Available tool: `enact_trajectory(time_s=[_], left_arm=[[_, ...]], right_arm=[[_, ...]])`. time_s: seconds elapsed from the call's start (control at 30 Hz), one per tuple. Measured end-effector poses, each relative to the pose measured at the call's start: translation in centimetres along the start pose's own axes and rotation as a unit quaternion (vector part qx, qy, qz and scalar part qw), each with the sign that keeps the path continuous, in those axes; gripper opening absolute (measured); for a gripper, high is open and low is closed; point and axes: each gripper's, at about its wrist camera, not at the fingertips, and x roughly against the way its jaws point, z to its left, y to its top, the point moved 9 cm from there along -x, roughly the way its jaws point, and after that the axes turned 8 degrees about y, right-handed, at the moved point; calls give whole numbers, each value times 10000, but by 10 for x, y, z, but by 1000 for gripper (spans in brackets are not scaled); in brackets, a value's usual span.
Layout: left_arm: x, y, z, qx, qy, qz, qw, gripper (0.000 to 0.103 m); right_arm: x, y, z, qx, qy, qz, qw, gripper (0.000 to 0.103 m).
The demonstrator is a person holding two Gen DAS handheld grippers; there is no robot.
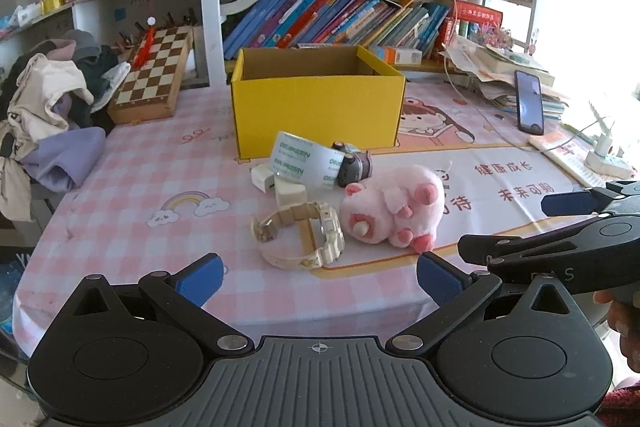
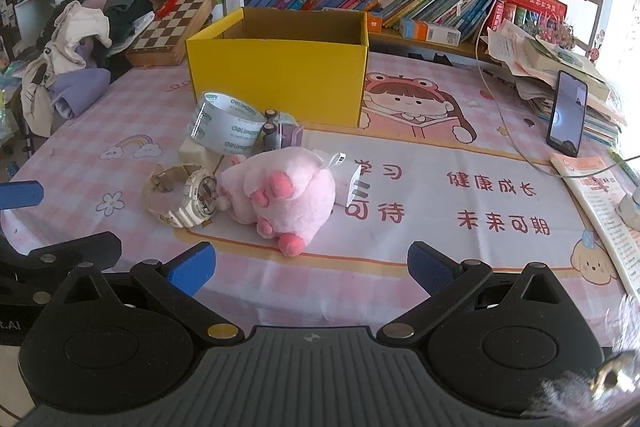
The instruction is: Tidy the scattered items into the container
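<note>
Yellow box stands open-topped mid-table, behind the clutter. Just in front of it: tape roll leaning on a purple toy car, cream watch touching the pink plush pig, white charger by the pig. Bare tablecloth stretches between the items and the near edge. Left gripper and right gripper hover low over that edge — jaws spread wide, holding nothing.
</note>
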Motion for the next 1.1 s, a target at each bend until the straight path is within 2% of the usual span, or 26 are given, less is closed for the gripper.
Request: enact_trajectory(time_s=[0.53,1.1], left_arm=[[-4,3,9,288,-88,-8,9995,103],[-28,9,6,230,-98,71,9997,103]], right_arm=[[-8,12,1,249,-4,-87,9997,103],[-16,11,-11,-198,136,-52,9997,101]])
